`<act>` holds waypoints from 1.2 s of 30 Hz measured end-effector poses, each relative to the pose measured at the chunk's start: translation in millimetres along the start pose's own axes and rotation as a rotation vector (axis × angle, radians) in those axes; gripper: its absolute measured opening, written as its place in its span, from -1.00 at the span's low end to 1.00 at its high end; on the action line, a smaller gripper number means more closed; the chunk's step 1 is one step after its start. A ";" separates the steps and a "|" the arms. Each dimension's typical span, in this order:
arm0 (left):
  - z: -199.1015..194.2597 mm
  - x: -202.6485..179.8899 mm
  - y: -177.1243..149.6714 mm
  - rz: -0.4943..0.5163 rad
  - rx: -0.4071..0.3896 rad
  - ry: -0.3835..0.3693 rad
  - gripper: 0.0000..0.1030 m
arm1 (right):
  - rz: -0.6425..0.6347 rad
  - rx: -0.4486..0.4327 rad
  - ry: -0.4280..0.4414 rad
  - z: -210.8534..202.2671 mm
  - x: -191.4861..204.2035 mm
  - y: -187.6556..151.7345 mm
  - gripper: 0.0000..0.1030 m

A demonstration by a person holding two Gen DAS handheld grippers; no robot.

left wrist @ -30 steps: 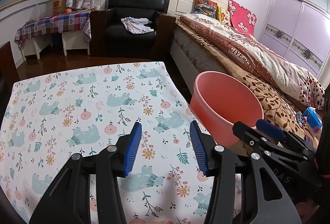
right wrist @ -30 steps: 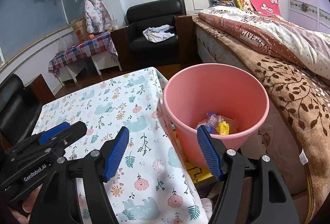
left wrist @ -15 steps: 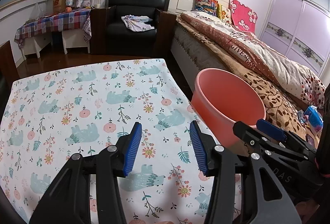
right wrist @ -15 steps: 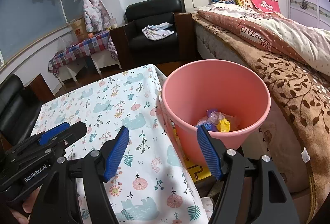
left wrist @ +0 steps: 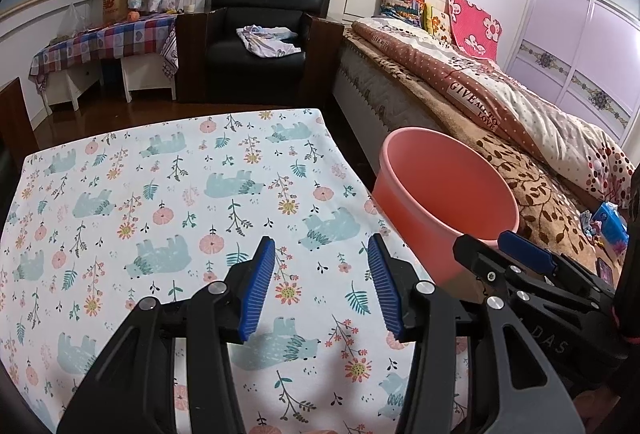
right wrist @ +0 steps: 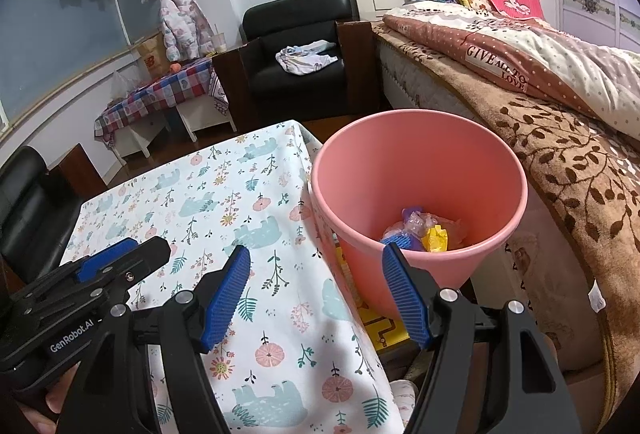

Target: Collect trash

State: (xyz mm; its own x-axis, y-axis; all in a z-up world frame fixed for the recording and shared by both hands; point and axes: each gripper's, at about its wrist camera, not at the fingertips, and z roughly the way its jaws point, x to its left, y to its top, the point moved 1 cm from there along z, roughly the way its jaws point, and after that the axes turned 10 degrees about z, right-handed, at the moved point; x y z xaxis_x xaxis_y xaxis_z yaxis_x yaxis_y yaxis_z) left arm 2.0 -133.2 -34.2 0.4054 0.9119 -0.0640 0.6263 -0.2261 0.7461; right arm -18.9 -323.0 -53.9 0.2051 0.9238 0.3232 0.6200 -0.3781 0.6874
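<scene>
Beside the table (right wrist: 208, 202), between it and the bed (right wrist: 560, 138), the pink bin (right wrist: 420, 162) stands upright, mouth up, with crumpled trash (right wrist: 424, 230) at its bottom; left gripper (left wrist: 320, 286) and right gripper (right wrist: 320, 294) hang spread, empty.

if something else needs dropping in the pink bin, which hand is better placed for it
Probably the right. The right gripper sits at the near rim of the pink bin, looking in at the wrappers. The left gripper hangs over the floral tablecloth, bin off to its side. Both are open and empty.
</scene>
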 end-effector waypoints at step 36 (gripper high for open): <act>5.3 2.9 -3.2 -0.001 0.019 0.012 -0.05 | 0.000 0.010 0.003 3.8 2.2 -1.0 0.31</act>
State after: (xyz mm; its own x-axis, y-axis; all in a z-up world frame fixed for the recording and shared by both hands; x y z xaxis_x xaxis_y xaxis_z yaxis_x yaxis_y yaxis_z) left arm 4.7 -131.7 -40.3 0.3965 0.9163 -0.0568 0.6395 -0.2314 0.7331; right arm -16.2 -320.4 -56.4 0.2029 0.9238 0.3247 0.6277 -0.3772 0.6810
